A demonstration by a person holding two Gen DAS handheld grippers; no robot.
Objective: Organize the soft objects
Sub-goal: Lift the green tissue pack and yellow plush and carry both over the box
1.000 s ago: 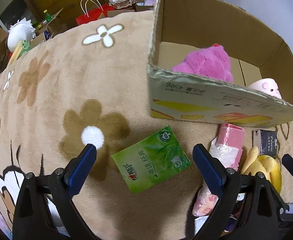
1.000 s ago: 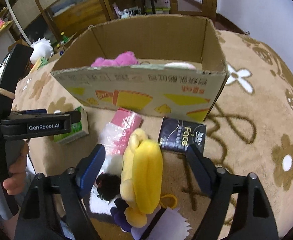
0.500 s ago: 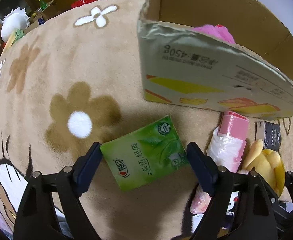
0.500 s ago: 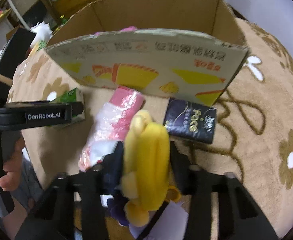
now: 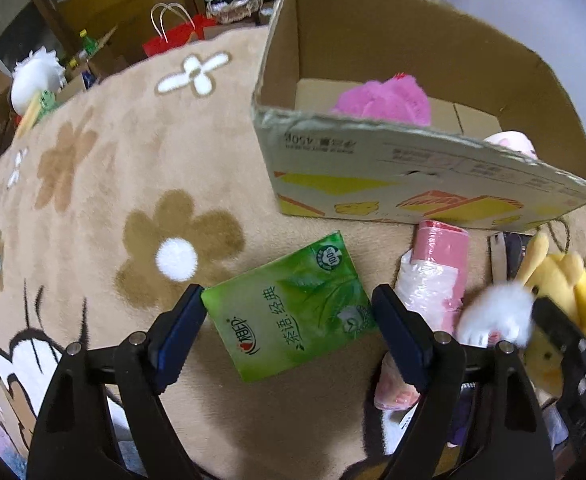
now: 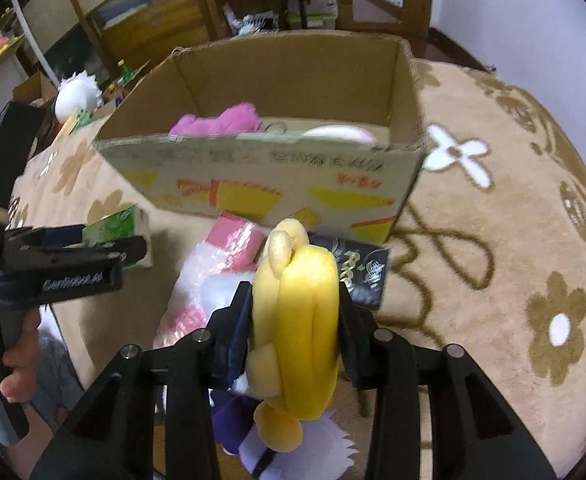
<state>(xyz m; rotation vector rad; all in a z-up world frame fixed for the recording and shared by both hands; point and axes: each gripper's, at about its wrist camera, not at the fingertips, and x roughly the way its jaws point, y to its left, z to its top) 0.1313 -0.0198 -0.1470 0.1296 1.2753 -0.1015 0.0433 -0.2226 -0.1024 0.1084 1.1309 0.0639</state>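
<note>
A tan flower-patterned blanket (image 5: pixel 105 168) covers the whole surface, and on it stands an open cardboard box (image 5: pixel 425 184) holding a pink plush (image 5: pixel 381 100) and a pale pink toy (image 5: pixel 511 142) in its right corner. Only the right wrist view shows the wide stretch of bare blanket to the right of the box and a hand (image 6: pixel 11 368) gripping the other tool's handle. Only the left wrist view shows the bare blanket to the left of the box, out to its cluttered far edge.

The right gripper (image 6: pixel 293 320) has its jaws pressed tight on a yellow plush toy (image 6: pixel 297 328), which stands up between them just in front of the box's near wall. The left gripper (image 5: pixel 289 332) has its jaws set wide on either side of a green tissue pack (image 5: pixel 293 308). The left pad touches the pack's corner and the right pad sits at its edge; whether the pack is lifted I cannot tell.

Between the two lies a pink plastic-wrapped roll (image 5: pixel 433 276), its end near the box. A dark tissue packet (image 6: pixel 361 276) lies just behind the yellow toy, close to the box.
</note>
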